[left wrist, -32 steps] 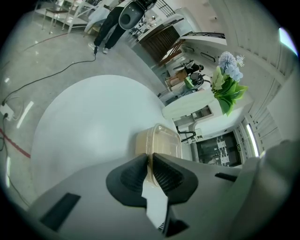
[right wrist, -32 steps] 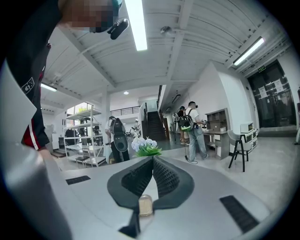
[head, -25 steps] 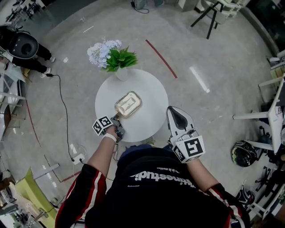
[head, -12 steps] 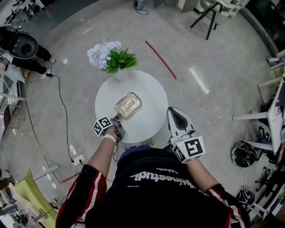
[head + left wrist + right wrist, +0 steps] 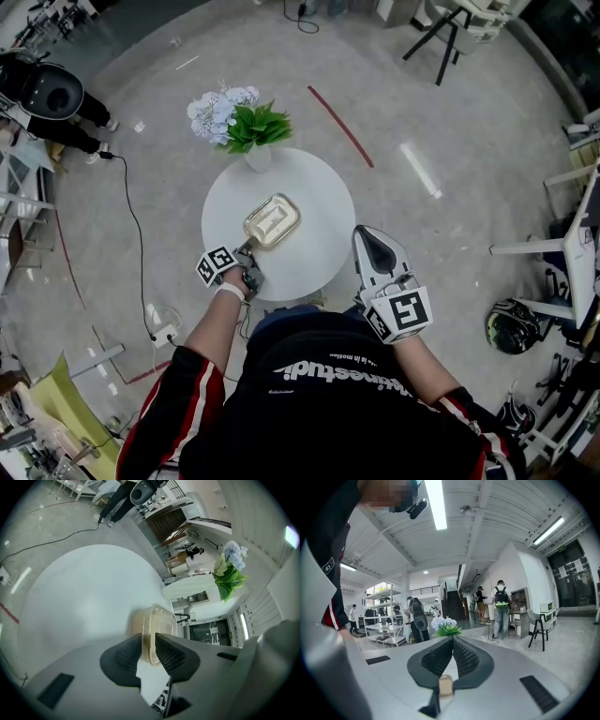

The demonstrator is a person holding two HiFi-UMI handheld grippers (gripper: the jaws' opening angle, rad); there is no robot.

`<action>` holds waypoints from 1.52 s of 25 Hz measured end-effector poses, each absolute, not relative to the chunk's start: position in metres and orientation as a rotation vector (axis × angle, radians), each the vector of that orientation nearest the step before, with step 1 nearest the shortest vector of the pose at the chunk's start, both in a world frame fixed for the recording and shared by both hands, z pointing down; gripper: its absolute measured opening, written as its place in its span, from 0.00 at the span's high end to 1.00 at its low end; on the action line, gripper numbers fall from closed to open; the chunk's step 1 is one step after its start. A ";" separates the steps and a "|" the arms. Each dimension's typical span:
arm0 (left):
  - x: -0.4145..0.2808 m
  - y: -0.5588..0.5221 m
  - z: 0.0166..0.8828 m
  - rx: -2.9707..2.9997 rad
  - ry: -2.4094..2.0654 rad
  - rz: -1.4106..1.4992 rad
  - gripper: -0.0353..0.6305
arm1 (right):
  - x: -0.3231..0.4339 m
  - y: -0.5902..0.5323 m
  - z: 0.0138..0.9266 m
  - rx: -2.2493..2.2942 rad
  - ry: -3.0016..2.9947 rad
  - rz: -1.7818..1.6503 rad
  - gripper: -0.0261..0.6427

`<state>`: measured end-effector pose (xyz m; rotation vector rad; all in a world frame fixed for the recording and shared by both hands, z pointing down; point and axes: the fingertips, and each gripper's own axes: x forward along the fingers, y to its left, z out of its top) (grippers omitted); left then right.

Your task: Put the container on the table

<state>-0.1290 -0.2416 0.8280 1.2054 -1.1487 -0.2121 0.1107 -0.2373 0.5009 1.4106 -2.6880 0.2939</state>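
Release is the step in hand: the container sits flat on the round white table, a little left of the middle and apart from the vase of flowers at the far edge. The left gripper reaches in from the near side and meets the container at its near corner. In the left gripper view its jaws have just been opening. They now stand partly apart, with the container's rim between the pads and no firm squeeze visible on it, so the left gripper looks to be letting go rather than holding. The lidded container shows no tilt in that view and seems to rest on its own base. The right gripper hangs off the table's near right edge, away from the container. The right gripper view shows its jaws closed together with nothing between them. By my reading the task is almost done. The next move calls for the left jaws to open a little wider, then a straight pull back toward the person, so that neither pad catches the rim and drags the container.
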 end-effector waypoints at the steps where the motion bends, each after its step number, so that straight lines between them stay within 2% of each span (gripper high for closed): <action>1: -0.129 -0.242 0.826 1.210 -1.145 -0.216 0.80 | 0.111 -0.237 0.500 1.414 -2.687 0.299 0.96; 6: -0.129 -0.242 0.822 1.220 -1.151 -0.215 0.76 | 0.110 -0.236 0.498 1.412 -2.687 0.306 0.96; 38: -0.171 -0.234 0.791 1.322 -1.260 -0.143 0.76 | 0.088 -0.222 0.480 1.439 -2.707 0.289 0.96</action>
